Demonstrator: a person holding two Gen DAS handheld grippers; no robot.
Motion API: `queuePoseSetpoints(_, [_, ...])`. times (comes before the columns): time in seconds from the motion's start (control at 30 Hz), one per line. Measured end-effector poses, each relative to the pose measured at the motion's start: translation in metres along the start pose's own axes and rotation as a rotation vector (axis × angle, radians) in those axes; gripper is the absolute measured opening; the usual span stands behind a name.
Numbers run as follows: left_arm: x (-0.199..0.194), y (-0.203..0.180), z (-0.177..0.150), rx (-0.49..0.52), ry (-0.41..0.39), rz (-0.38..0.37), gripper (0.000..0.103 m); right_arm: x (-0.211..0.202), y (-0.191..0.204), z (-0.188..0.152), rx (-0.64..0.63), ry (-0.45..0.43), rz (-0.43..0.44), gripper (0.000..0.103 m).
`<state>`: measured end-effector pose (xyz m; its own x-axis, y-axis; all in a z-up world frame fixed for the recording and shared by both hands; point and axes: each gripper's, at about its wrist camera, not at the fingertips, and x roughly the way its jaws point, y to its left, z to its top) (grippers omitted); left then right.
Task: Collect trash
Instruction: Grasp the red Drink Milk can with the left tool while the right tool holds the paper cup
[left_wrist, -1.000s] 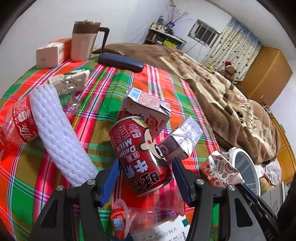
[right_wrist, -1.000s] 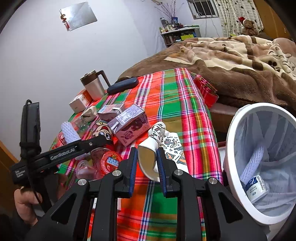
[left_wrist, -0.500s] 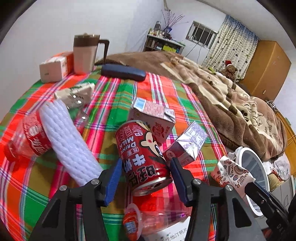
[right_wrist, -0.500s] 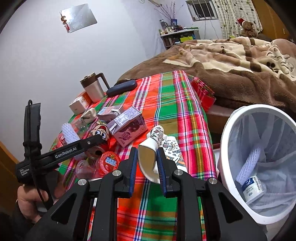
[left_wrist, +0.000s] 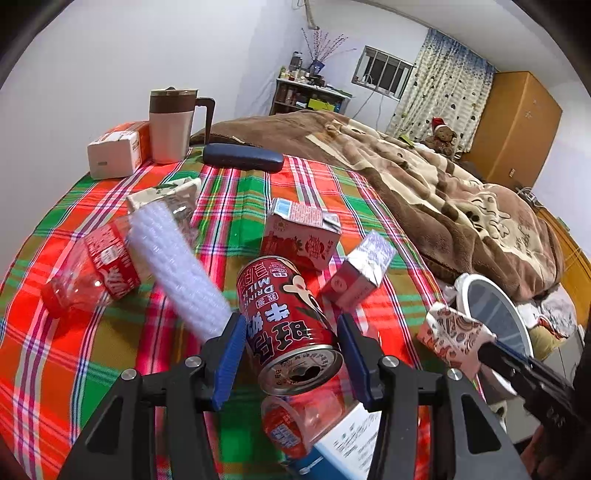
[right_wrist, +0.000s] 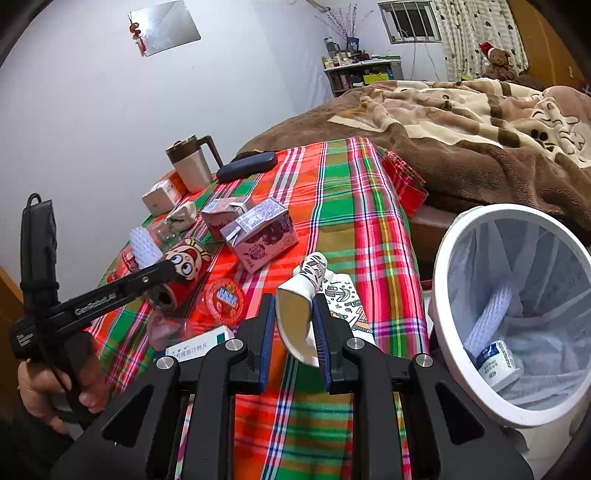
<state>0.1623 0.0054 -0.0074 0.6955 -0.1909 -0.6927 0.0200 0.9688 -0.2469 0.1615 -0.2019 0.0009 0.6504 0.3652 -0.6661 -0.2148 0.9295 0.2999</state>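
A red milk can (left_wrist: 288, 317) tilts with its open end toward the left wrist camera, above the plaid tablecloth (left_wrist: 110, 369). My left gripper (left_wrist: 290, 325) is closing on it, blue pads touching both sides; in the right wrist view the left gripper (right_wrist: 168, 273) grips the can (right_wrist: 186, 258). My right gripper (right_wrist: 293, 301) is shut on a flattened paper cup (right_wrist: 314, 269) with a patterned outside, held near the table's edge. The cup (left_wrist: 454, 336) also shows at the right of the left wrist view. A white bin (right_wrist: 443, 295) stands just right of the cup.
Around the can lie a cola bottle (left_wrist: 92, 273), a white foam net (left_wrist: 177, 266), two drink cartons (left_wrist: 299, 236) (left_wrist: 358, 273), a jelly cup (left_wrist: 284, 432) and a medicine box (left_wrist: 351, 443). At the back stand a mug (left_wrist: 171, 125), a glasses case (left_wrist: 242, 157) and a small box (left_wrist: 114, 151).
The left jaws have narrowed onto the can, and the left view has drawn back and up a little. The right gripper has kept still with the cup.
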Motion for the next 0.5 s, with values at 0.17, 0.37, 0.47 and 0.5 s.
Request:
queuePoseSetpoints(0.17, [-0.016, 0.013, -0.011, 0.003, -0.004, 0.001, 0.051, 0.001, 0.001, -0.003, -0.003, 0.012, 0.002, 0.021])
queuePoseSetpoints(0.37, [-0.017, 0.021, -0.019, 0.02, 0.028, -0.008, 0.051, 0.001, 0.004, -0.005, -0.016, 0.024, 0.014, 0.021])
queuePoseSetpoints(0.47, [-0.011, 0.028, -0.023, -0.006, 0.068, -0.025, 0.051, 0.001, 0.005, -0.007, -0.014, 0.034, 0.018, 0.021])
queuePoseSetpoints(0.5, [-0.011, 0.029, -0.023, -0.014, 0.069, -0.026, 0.051, 0.002, 0.005, -0.007, -0.013, 0.036, 0.018, 0.021])
